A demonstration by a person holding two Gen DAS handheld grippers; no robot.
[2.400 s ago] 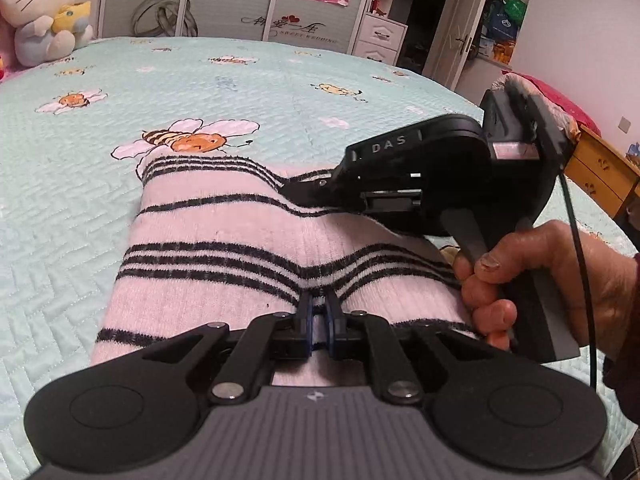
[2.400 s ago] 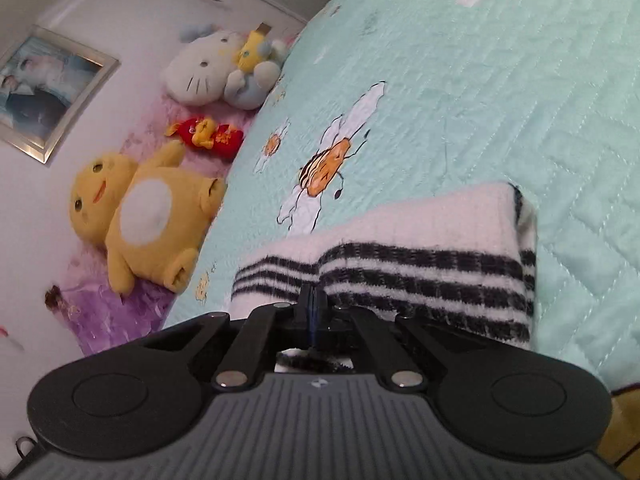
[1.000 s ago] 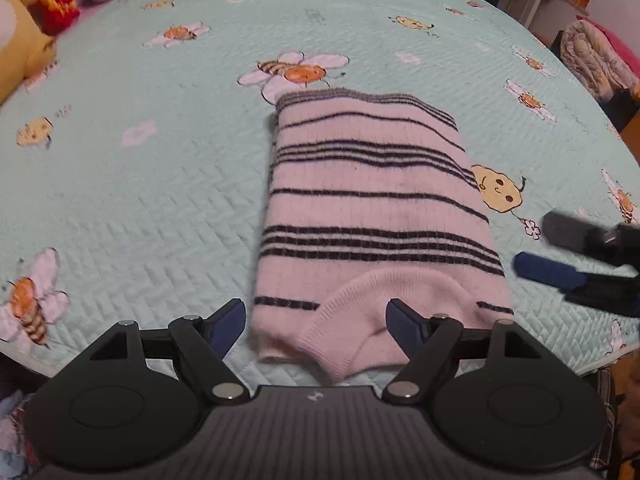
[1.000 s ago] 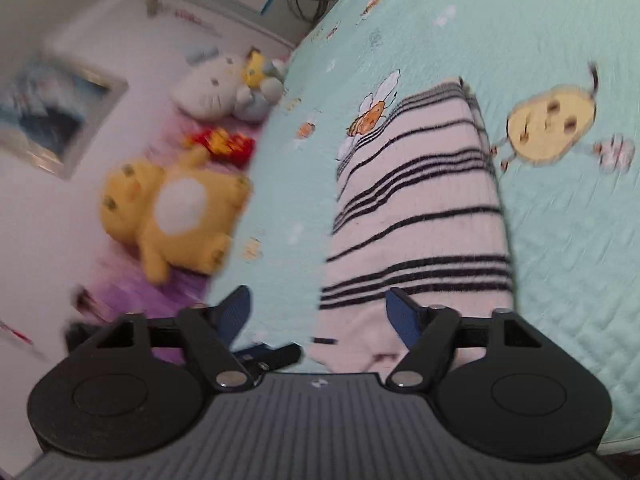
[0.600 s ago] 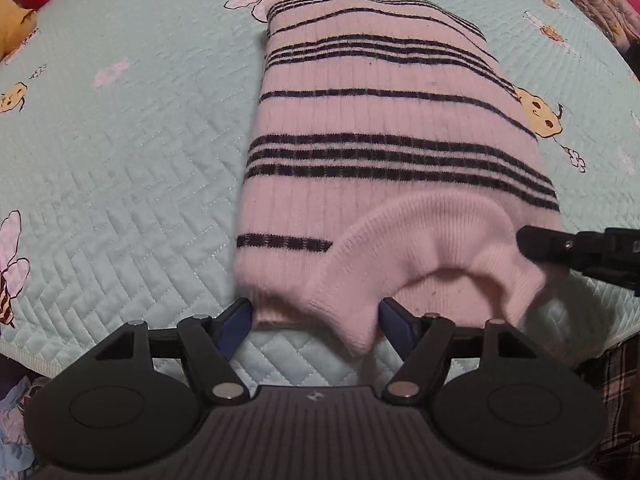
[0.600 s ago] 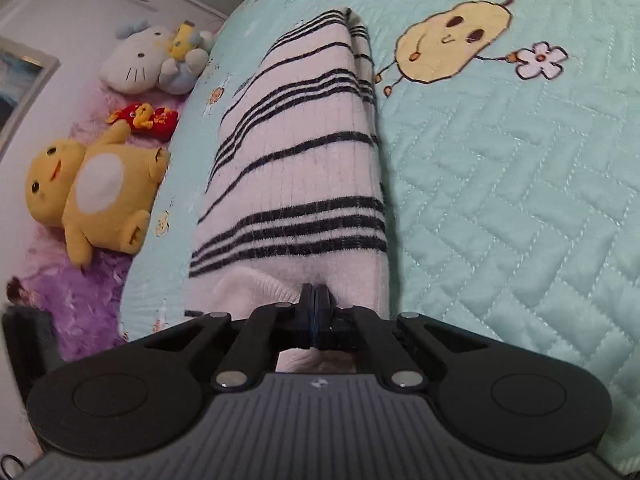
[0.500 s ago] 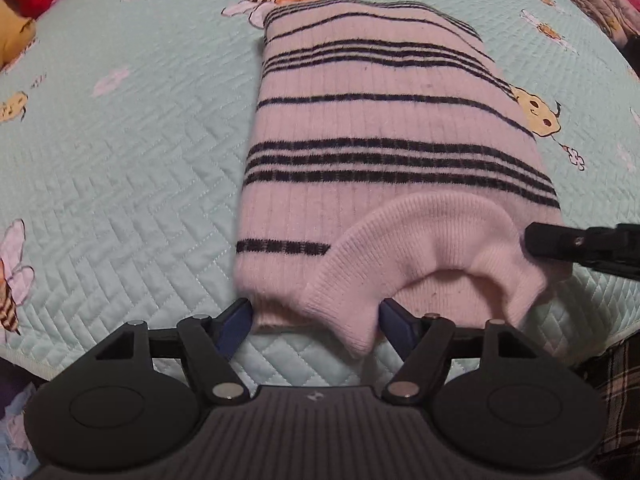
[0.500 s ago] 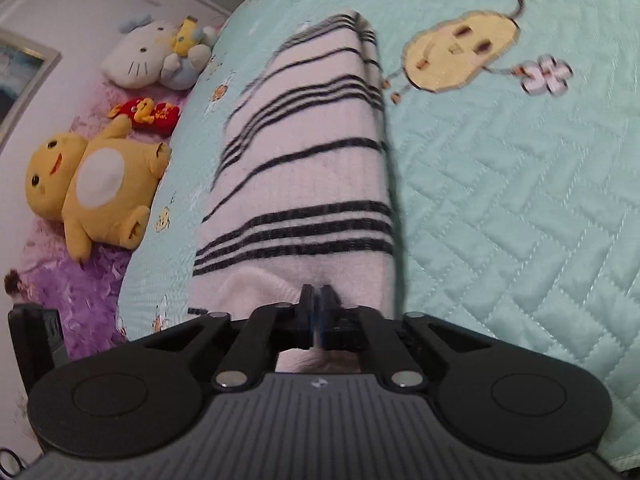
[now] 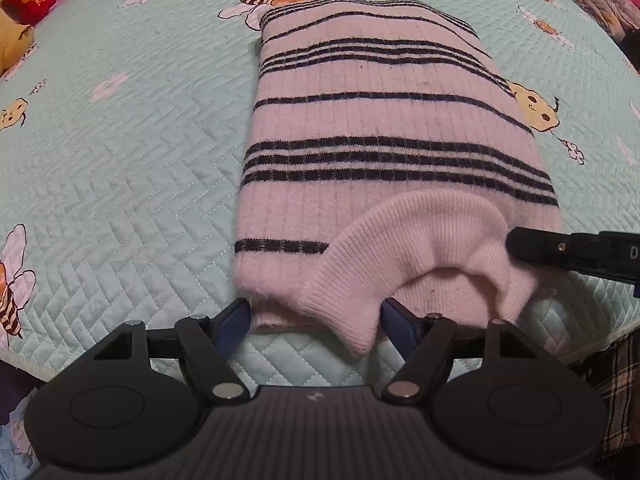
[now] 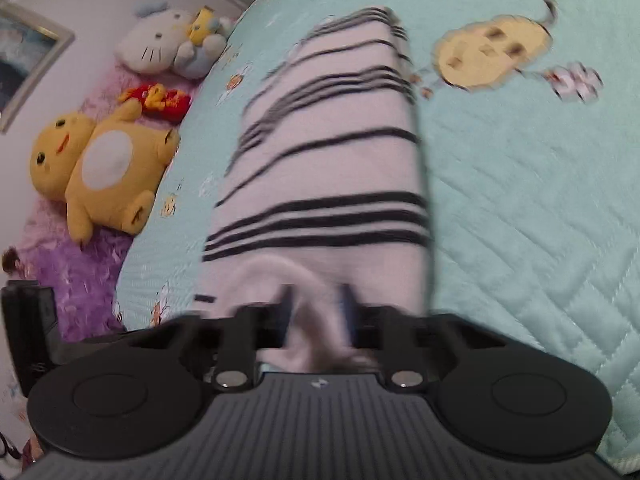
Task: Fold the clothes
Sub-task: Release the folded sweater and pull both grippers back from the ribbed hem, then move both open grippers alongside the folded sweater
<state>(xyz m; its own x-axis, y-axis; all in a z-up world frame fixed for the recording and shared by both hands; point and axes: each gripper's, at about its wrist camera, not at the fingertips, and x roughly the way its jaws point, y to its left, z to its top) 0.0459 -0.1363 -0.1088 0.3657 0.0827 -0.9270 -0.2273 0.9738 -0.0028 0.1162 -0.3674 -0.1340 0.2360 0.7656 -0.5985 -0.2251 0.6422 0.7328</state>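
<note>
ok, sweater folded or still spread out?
Folded: the striped sweater lies as a compact rectangle on the quilt, sleeves tucked out of sight, collar at the near edge.

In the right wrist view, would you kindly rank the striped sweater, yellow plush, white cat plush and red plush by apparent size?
1. Striped sweater, nearest the camera
2. Yellow plush
3. White cat plush
4. Red plush

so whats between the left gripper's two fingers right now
The near edge of the striped sweater, its ribbed collar hanging between the open left gripper, in the left wrist view.
</note>
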